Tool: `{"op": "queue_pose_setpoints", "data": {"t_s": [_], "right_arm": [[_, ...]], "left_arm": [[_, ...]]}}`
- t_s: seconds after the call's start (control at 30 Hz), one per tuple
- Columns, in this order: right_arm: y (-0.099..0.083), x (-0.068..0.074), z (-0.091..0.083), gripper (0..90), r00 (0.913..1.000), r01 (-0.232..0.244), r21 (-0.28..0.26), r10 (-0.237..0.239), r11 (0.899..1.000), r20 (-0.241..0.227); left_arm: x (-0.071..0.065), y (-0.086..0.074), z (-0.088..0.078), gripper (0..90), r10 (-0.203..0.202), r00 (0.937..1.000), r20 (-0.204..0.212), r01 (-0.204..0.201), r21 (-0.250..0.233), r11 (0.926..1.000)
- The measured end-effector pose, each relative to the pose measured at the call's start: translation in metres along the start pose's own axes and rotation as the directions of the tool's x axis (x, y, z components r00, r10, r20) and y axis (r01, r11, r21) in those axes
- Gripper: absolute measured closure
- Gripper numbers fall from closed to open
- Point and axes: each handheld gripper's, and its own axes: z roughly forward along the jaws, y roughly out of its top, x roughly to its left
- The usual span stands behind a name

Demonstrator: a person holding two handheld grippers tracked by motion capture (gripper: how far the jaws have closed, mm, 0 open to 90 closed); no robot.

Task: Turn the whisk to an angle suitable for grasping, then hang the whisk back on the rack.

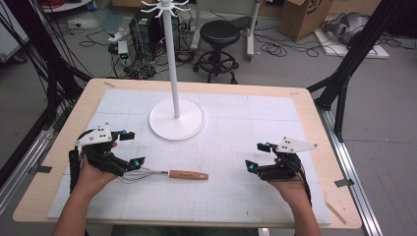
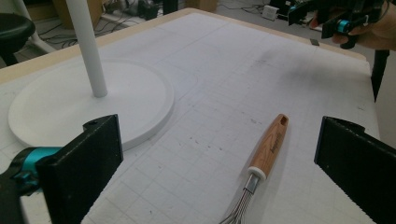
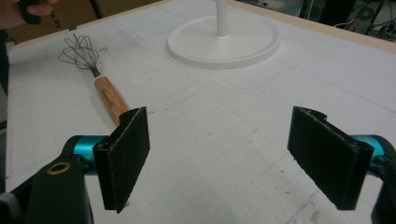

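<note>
High view: whisk [image 1: 169,174] lay on the counter [image 1: 305,105], wire head beside the left tongs [image 1: 129,148], which stood wide open, empty | right tongs [image 1: 259,156] wide open, empty, well apart from its wooden handle | white stand [image 1: 176,118] behind, its top cut off | left gripper view: wire head cut off at the frame edge.

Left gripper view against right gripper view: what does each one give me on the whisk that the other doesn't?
Left gripper view: the wire neck entering the metal collar, the hanging hole at the handle's end, and the right gripper farther off. Right gripper view: the whisk's whole wire head, lying flat on the mat. Both share the whisk with its wooden handle, held by neither gripper, and the white stand.
</note>
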Motion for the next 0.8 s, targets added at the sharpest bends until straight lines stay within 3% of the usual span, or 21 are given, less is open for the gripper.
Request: {"op": "queue_pose_setpoints", "data": {"t_s": [0.23, 0.57, 0.7, 0.8], "right_arm": [[0.0, -0.001, -0.001, 17.9, 1.0, -0.003, -0.005, 0.003, 1.0, -0.002], [0.004, 0.001, -0.007, 18.0, 0.9997, 0.019, -0.016, -0.019, 1.0, 0.016], [0.004, 0.0, -0.006, 18.0, 0.9997, 0.016, -0.018, -0.016, 1.0, 0.019], [0.005, 0.0, -0.005, 18.0, 0.9996, 0.023, -0.013, -0.023, 1.0, 0.018]], "left_arm": [[-0.007, 0.005, 0.007, 1.7, 0.018, 0.9994, 0.03, -0.018, 0.011, 0.9998], [-0.026, 0.021, 0.034, 1.7, 0.075, 0.9939, 0.082, -0.082, 0.087, 0.9928], [-0.037, 0.029, 0.055, 1.7, 0.105, 0.9882, 0.112, -0.122, 0.155, 0.9804], [-0.043, 0.031, 0.073, 1.7, 0.127, 0.9827, 0.135, -0.155, 0.23, 0.9608]]}}
